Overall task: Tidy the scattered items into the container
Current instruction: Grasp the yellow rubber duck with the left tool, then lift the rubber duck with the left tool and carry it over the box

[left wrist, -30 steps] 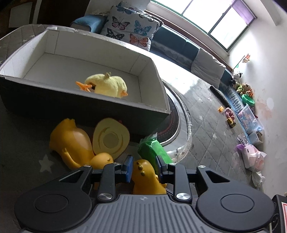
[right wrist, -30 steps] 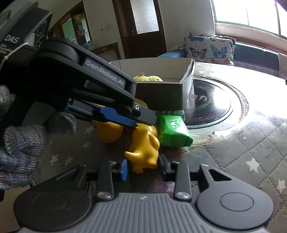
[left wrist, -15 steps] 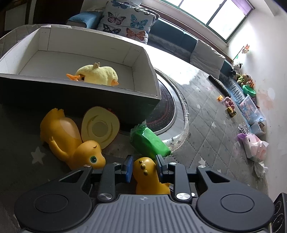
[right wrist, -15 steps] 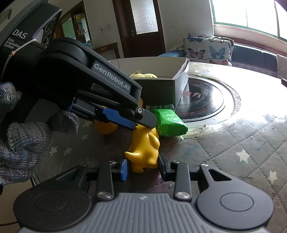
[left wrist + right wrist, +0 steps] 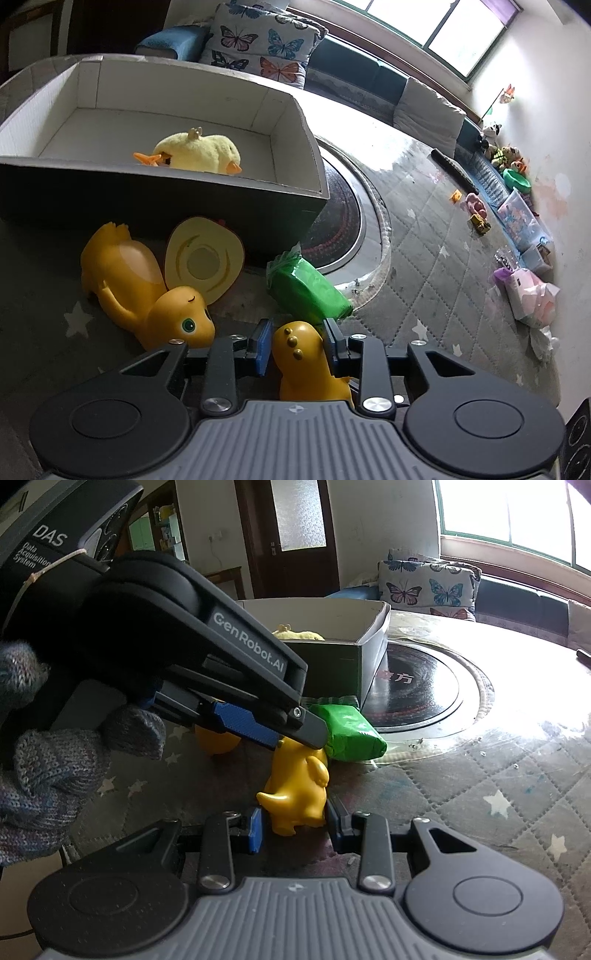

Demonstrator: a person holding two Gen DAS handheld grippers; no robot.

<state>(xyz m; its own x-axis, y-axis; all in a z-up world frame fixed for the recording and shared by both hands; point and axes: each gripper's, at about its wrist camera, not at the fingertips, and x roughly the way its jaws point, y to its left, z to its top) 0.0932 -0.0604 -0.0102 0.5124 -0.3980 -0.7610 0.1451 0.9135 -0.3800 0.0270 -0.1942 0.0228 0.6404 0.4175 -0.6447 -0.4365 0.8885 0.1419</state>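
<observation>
Yellow toy (image 5: pixel 303 354) between left tongs (image 5: pixel 297 341)

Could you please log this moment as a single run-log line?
left hand-held gripper: straddling small yellow dinosaur toy, grip unclear | right hand-held gripper: open beside it | box: holds plush duck

Plush duck (image 5: pixel 199 152) lies in box (image 5: pixel 159 201); packet (image 5: pixel 306 290) before it.

Window daylight, tabletop glare, fisheye edges, sharp
</observation>
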